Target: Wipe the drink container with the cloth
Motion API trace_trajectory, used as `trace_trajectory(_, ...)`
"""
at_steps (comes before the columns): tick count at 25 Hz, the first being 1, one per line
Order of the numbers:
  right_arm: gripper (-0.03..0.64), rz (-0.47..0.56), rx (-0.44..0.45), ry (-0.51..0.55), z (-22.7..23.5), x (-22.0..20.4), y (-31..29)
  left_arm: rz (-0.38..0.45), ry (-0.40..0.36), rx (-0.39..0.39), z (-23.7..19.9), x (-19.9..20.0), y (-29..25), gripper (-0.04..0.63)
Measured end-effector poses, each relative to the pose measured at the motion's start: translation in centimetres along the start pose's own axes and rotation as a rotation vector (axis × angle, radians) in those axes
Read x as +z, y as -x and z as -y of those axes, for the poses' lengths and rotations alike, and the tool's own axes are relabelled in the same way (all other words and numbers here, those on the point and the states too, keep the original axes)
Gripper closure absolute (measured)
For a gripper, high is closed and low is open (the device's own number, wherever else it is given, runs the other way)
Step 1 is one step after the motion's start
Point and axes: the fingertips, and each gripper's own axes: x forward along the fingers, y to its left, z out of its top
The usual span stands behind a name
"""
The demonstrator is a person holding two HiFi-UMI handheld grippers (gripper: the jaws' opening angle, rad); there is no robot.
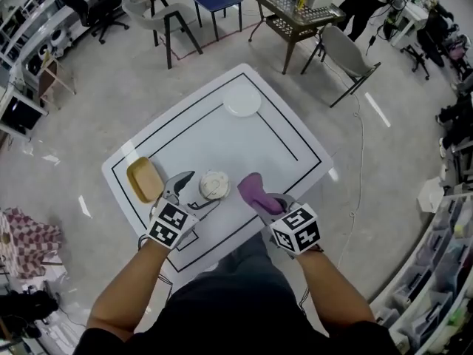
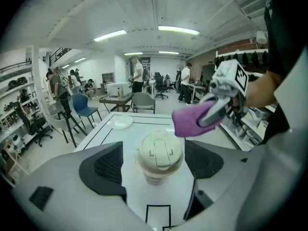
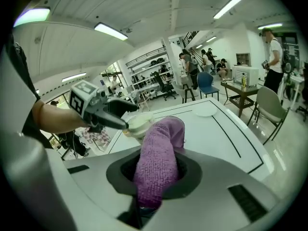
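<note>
Head view — left gripper (image 1: 201,189) gapes round cup (image 1: 215,184), right gripper (image 1: 264,202) clamps cloth (image 1: 250,188) — tray (image 1: 144,180) beside.

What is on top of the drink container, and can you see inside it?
A cream flip lid closes the container; nothing rests on it. The cloth is held beside it, apart. The lid hides any contents.

Open-plan lab or workshop. Stocked shelving (image 3: 147,73), rolling office chairs (image 1: 103,9), ceiling strip lights (image 2: 178,30), white counter (image 1: 222,143) marked with black lines. People (image 2: 138,76) standing about.
</note>
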Motion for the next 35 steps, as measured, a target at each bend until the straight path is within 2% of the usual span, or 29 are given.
trace_trajectory(1, 0.549, -0.006, 0.002, -0.014, -0.5, -1.2, 0.0, 0.019, 0.013, -0.002, -0.4, 0.7, 0.6, 0.182)
trace_trajectory(3, 0.549, -0.01, 0.019, -0.025, -2.3, -3.2, -0.3, 0.029, 0.008, 0.003, -1.0, 1.7, 1.2, 0.338)
trace_trajectory(5, 0.549, -0.014, 0.057, -0.007, -5.1, -4.5, -1.1, 0.015, -0.039, 0.006, -1.2, 2.5, 1.2, 0.381)
trace_trajectory(8, 0.549, -0.006, 0.105, 0.043, -8.6, -5.2, -2.9, -0.042, -0.134, 0.003, -1.0, 2.8, -0.1, 0.382)
trace_trajectory(11, 0.549, 0.043, 0.101, 0.082, -9.5, -4.0, -4.4, -0.115, -0.198, -0.027, -0.3, 2.2, -2.0, 0.367)
trace_trajectory(12, 0.549, 0.061, 0.099, 0.096, -9.7, -3.6, -4.8, -0.128, -0.202, -0.046, 0.0, 1.9, -2.4, 0.367)
trace_trajectory(14, 0.549, 0.086, 0.094, 0.126, -9.6, -2.8, -5.6, -0.13, -0.195, -0.081, 0.5, 1.5, -2.8, 0.414)
trace_trajectory(16, 0.549, 0.099, 0.078, 0.145, -8.5, -2.5, -6.5, -0.119, -0.193, -0.093, 0.5, 1.5, -3.2, 0.414)
trace_trajectory(20, 0.549, 0.11, 0.064, 0.114, -5.9, -2.9, -8.2, -0.111, -0.197, -0.106, 0.5, 1.8, -4.0, 0.414)
trace_trajectory(35, 0.549, -0.17, 0.069, 0.135, -1.9, -9.1, -14.9, -0.065, -0.172, -0.134, 0.1, 1.9, -4.8, 0.413)
